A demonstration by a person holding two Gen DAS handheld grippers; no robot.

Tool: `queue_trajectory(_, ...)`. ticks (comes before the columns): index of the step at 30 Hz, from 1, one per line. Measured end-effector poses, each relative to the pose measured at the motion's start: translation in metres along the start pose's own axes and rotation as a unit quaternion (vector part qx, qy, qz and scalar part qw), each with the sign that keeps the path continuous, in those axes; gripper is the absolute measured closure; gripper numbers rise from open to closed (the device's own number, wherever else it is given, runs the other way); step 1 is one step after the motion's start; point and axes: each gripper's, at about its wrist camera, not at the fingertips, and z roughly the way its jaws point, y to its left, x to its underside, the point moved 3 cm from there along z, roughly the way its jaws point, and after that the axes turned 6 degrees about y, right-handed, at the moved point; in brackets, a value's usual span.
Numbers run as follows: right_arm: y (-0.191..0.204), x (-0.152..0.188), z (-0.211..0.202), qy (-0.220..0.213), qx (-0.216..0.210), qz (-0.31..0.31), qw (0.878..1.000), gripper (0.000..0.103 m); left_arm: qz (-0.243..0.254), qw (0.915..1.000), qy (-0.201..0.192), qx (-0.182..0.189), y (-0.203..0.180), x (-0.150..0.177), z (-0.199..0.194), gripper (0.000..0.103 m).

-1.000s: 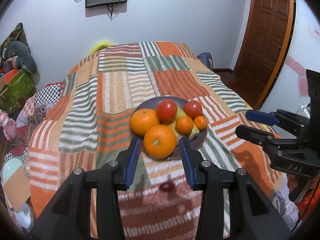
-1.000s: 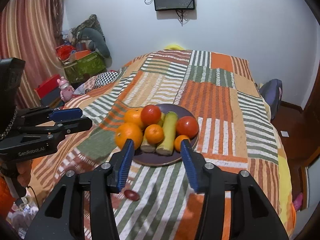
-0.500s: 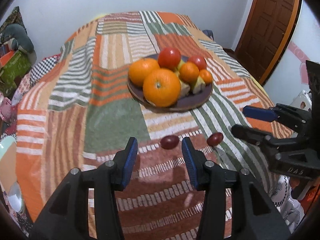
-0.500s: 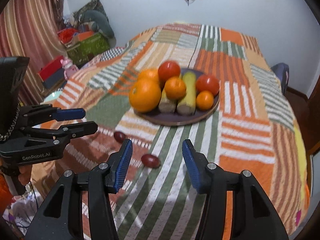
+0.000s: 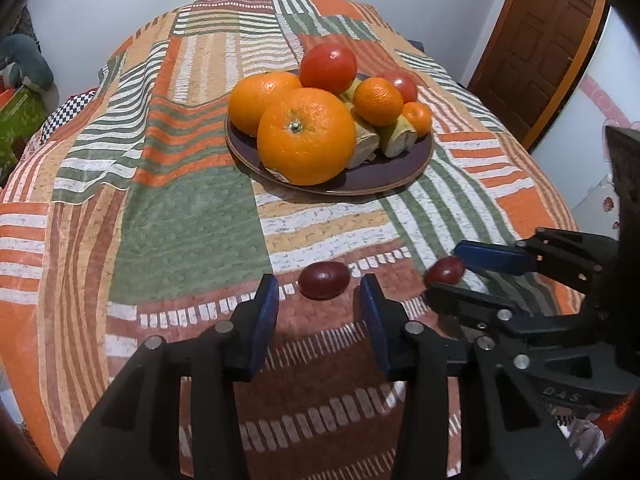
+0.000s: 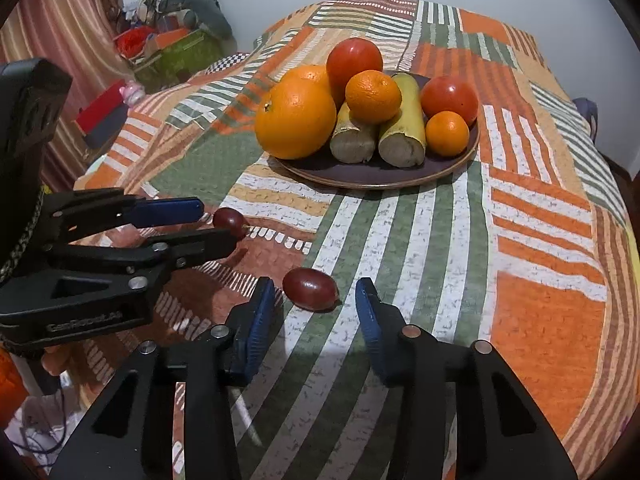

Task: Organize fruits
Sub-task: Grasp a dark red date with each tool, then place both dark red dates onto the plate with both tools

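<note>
Two dark red grapes lie on the striped bedspread in front of a dark plate (image 5: pixel 384 178) piled with oranges, tomatoes, small mandarins and cut yellow-green stalks. My left gripper (image 5: pixel 318 298) is open, its blue pads either side of one grape (image 5: pixel 324 275), just behind it. My right gripper (image 6: pixel 316 300) is open around the other grape (image 6: pixel 311 284). In the left wrist view that grape (image 5: pixel 445 270) sits between the right gripper's fingers. In the right wrist view the left gripper's grape (image 6: pixel 229 219) shows at its fingertips.
The plate (image 6: pixel 376 174) sits mid-bed beyond both grapes. A big orange (image 5: pixel 306 141) fills its near left side. A wooden door (image 5: pixel 536 52) is at right. Boxes and cushions (image 6: pixel 172 46) are piled on the floor at left.
Both grippers have dropped lower and moved forward toward the bedspread. Each now has a grape between its open fingers. The plate looks closer and larger.
</note>
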Motion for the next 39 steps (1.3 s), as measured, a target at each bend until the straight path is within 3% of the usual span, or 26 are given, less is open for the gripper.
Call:
queue_trajectory(4,-0.001,-0.001,0.000,-0.002,-0.001,-0.006,1.000,0.076,-0.003,1.0000,0.000,0.003,0.001,-0.001,0.006,0.070)
queue_trajectory(7,-0.001,-0.001,-0.001,-0.004,-0.004,-0.008,1.000,0.078,-0.003,0.9999,-0.001,0.011,0.001,-0.001,0.006,0.075)
queue_trajectory(16,-0.008,-0.007,-0.011,-0.024,-0.003,-0.001,1.000,0.078,-0.003,0.9998,-0.011,0.018,0.002,-0.007,-0.006,0.076)
queue_trajectory(25,-0.029,-0.026,-0.029,-0.057,0.012,0.011,0.998,0.078,0.009,0.9987,-0.042,0.029,-0.015,-0.036,-0.021,0.076)
queue_trajectory(31,-0.040,-0.044,-0.032,-0.074,0.016,0.013,0.997,0.078,0.010,0.9984,-0.043,0.036,-0.023,-0.053,-0.012,0.076)
queue_trajectory(39,-0.049,-0.052,-0.013,-0.060,0.018,0.010,0.998,0.078,0.018,0.9986,-0.029,0.039,-0.031,-0.063,0.013,0.076)
